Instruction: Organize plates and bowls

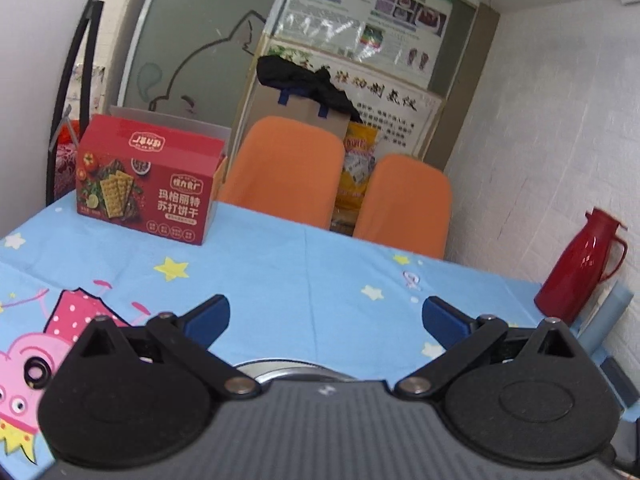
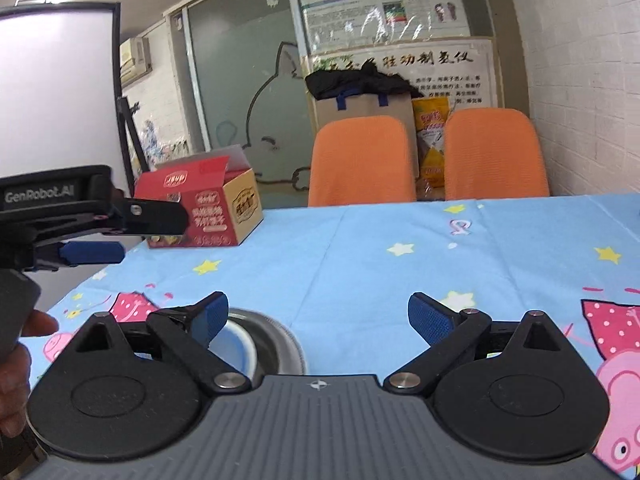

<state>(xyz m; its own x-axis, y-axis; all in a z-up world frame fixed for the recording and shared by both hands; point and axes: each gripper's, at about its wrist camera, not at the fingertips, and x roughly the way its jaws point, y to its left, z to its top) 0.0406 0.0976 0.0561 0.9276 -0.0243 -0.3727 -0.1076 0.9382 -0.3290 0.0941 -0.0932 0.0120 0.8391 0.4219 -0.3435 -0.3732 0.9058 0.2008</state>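
Note:
A steel bowl [image 2: 280, 344] holding a white bowl with a blue rim [image 2: 236, 344] sits on the blue tablecloth [image 2: 360, 264], low in the right wrist view, just behind the right gripper's left finger. Only a sliver of the steel rim [image 1: 288, 368] shows in the left wrist view, under the left gripper's body. My left gripper [image 1: 326, 316] is open and empty above the table; it also shows in the right wrist view [image 2: 96, 252] at the left edge. My right gripper [image 2: 318, 314] is open and empty, with the bowls just left of its middle.
A red cracker box [image 1: 148, 184] stands at the far left of the table. A red thermos jug [image 1: 580, 268] stands by the white brick wall at the right. Two orange chairs [image 1: 288, 164] stand behind the far table edge.

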